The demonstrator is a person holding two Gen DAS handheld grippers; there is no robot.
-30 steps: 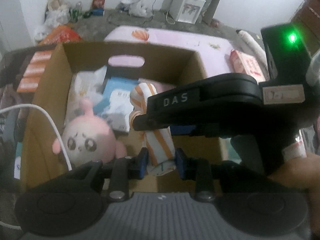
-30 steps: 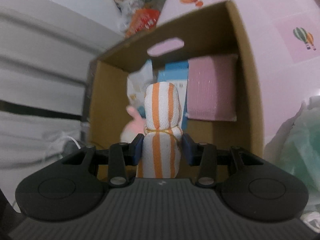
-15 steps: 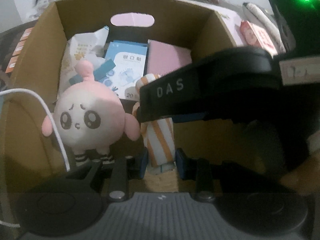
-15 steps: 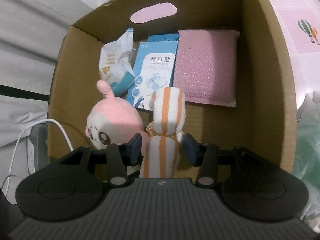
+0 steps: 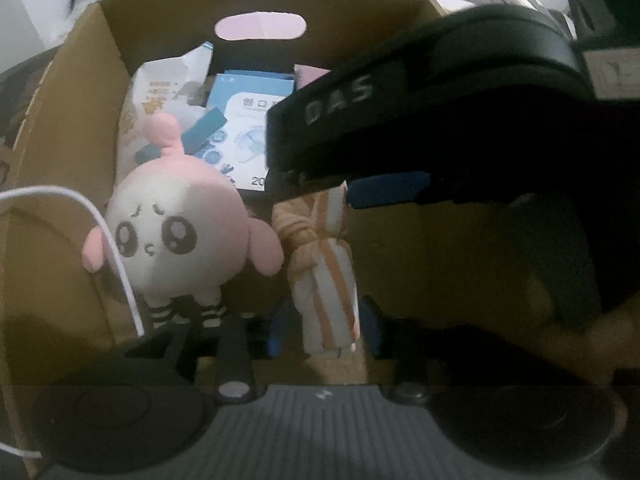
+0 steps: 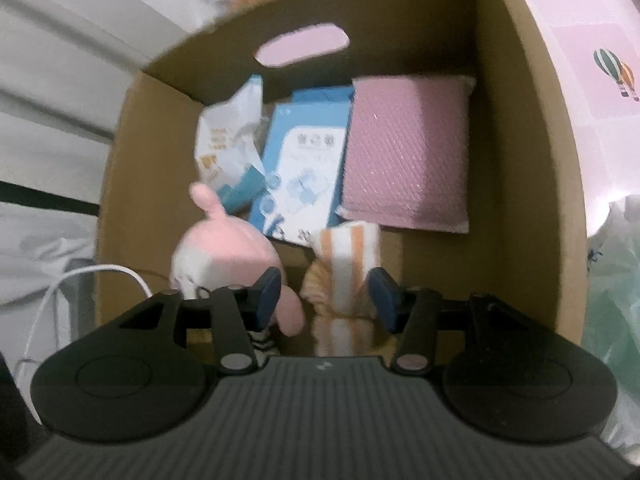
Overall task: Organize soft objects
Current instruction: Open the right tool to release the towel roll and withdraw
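Observation:
An orange-and-white striped rolled towel [image 5: 324, 280] [image 6: 346, 276] lies inside a cardboard box [image 5: 72, 128] [image 6: 516, 132], beside a pink-and-white plush toy [image 5: 180, 224] [image 6: 224, 252]. My right gripper [image 6: 328, 294] is open, its blue pads standing apart on either side of the towel. My left gripper [image 5: 324, 332] stands at the towel's near end, its pads close on both sides. The right gripper's black body crosses the left wrist view above the towel and hides the box's right part.
The box also holds a pink padded mailer [image 6: 404, 156], a blue-and-white packet [image 6: 304, 168] and a crumpled white bag [image 6: 228, 136]. A white cable [image 5: 104, 240] runs over the box's left wall. A pink patterned mat [image 6: 592, 40] lies to the right outside it.
Both grippers have lowered the towel into the box next to the plush toy. The right gripper's jaws have opened and let go of the towel.

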